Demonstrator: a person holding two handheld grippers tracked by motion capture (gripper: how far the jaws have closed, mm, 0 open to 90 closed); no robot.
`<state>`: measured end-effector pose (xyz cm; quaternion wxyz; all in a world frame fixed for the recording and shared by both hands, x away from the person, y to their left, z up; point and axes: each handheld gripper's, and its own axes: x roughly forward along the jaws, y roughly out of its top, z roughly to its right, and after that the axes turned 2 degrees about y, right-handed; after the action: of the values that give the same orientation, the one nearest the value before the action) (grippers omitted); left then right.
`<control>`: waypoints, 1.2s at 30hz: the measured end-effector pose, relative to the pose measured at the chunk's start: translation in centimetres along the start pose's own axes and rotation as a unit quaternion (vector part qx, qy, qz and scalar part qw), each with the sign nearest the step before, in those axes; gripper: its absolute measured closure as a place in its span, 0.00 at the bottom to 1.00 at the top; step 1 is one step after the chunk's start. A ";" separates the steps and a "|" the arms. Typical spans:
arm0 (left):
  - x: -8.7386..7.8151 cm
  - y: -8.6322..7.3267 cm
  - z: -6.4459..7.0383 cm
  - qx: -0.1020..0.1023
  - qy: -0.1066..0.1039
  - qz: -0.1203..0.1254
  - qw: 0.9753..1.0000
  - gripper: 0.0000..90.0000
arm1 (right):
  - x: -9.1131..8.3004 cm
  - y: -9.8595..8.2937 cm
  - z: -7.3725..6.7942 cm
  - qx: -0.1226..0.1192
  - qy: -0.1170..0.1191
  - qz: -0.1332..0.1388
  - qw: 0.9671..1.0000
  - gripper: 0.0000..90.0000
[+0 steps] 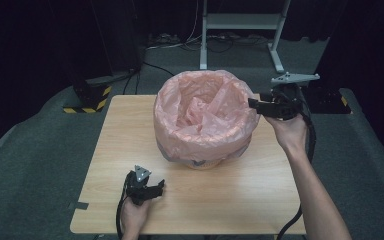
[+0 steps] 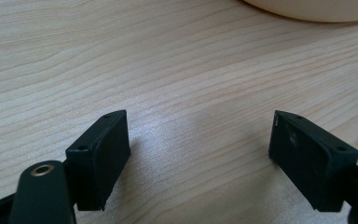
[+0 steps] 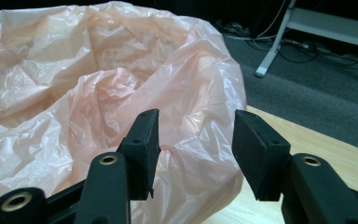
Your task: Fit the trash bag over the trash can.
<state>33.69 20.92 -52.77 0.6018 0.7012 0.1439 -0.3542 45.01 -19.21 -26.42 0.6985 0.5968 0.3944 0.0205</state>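
**Right jaws at the bag's rim, left jaws idle on the table**

I hold my right gripper [image 1: 256,105] up at the far right side of the pink plastic bag [image 1: 200,117], level with its folded-over rim. In the right gripper view my right gripper [image 3: 196,147] has its jaws parted, with nothing pinched between them; the crinkled pink plastic bag [image 3: 74,93] lies straight ahead, and the gap between my jaws frames the bag's outer skin where it bulges over the edge. I cannot tell from these views whether a jaw tip touches the plastic or stands just clear of it.

The bag lines a pale bin [image 1: 202,162] that stands near the middle of the wooden table [image 1: 260,200], a little toward the far edge. The plastic drapes well down the bin's outside, so only the lowest band of the bin shows beneath it. Inside, the bag is loose and rumpled, with folds heaped toward the centre.

My left gripper [image 1: 155,187] sits low over the near left part of the table, well apart from the bin. In the left gripper view my left gripper [image 2: 198,149] has its jaws spread wide over bare wood grain, holding nothing, and the curved foot of the bin [image 2: 307,9] shows at the top edge.
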 end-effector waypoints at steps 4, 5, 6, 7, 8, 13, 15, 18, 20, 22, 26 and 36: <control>0.0 0.0 0.0 -0.003 -0.001 -0.001 1.000 0.23 | -0.4 -0.2 0.2 0.002 -0.002 0.002 1.000 0.57; 0.0 0.0 0.0 -0.002 -0.001 -0.001 1.000 0.23 | -0.5 -0.2 0.2 0.002 -0.002 0.003 1.000 0.57; 0.0 0.0 0.0 0.000 0.000 0.000 1.000 0.23 | -0.6 -0.2 0.3 0.002 -0.003 0.004 1.000 0.57; 0.0 0.0 0.0 -0.001 -0.001 0.000 1.000 0.23 | -0.7 -0.3 0.3 0.003 -0.003 0.006 1.000 0.57; 0.0 0.0 0.0 -0.003 -0.002 0.000 1.000 0.23 | -0.8 -0.3 0.4 0.004 -0.003 0.008 1.000 0.57; 0.0 0.0 0.0 -0.003 -0.001 -0.001 1.000 0.23 | -1.1 -0.5 0.5 0.006 -0.004 0.013 1.000 0.57; 0.0 0.0 0.0 -0.003 -0.001 0.000 1.000 0.23 | -1.1 -0.6 0.5 0.006 -0.004 0.013 1.000 0.57; 0.0 0.0 0.0 -0.002 -0.001 0.000 1.000 0.23 | -1.1 -0.9 0.7 0.009 -0.004 0.012 1.000 0.57; 0.0 0.0 0.0 -0.002 -0.001 -0.001 1.000 0.23 | -1.1 -1.1 0.8 0.012 -0.003 0.014 1.000 0.57; 0.0 0.0 0.0 -0.002 -0.001 -0.001 1.000 0.23 | -1.2 -1.3 0.9 0.013 -0.004 0.014 1.000 0.57; 0.0 0.0 0.0 -0.002 -0.001 -0.001 1.000 0.23 | -1.6 -1.5 1.1 0.017 -0.005 0.019 1.000 0.57; 0.0 0.0 0.0 -0.002 -0.001 -0.001 1.000 0.23 | -2.4 -2.0 1.8 0.026 -0.005 0.030 0.999 0.57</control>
<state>33.67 20.90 -52.78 0.6033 0.6993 0.1446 -0.3552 43.53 -22.41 -26.92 0.6838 0.6262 0.3737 0.0282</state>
